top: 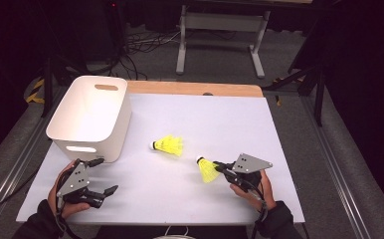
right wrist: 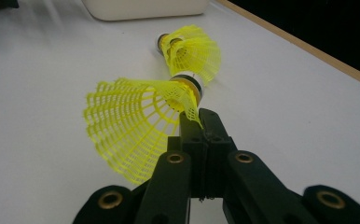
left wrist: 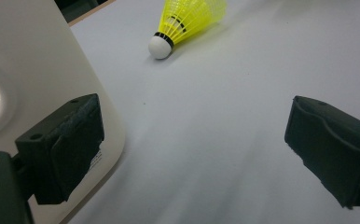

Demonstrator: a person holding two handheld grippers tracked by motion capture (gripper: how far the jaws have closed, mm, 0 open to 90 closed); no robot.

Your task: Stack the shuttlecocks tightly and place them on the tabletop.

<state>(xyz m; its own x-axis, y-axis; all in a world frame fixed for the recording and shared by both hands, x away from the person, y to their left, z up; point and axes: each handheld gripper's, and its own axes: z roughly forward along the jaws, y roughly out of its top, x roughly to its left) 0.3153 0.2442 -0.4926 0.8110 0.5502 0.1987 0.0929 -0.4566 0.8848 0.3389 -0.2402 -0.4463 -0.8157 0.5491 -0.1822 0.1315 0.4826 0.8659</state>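
Yellow shuttlecock (top: 207,169) pinched by its skirt, lifted.

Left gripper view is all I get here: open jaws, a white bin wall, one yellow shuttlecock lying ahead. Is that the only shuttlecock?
Observer: No. A second shuttlecock is pinched by its skirt edge in the right gripper.
Operator: Jaws fully shut on it?
Observer: Yes, the right gripper view shows them pressed together on the yellow mesh.
Operator: Anything in the bin?
Observer: In the high view the white bin looks empty; the loose shuttlecock lies just right of it.
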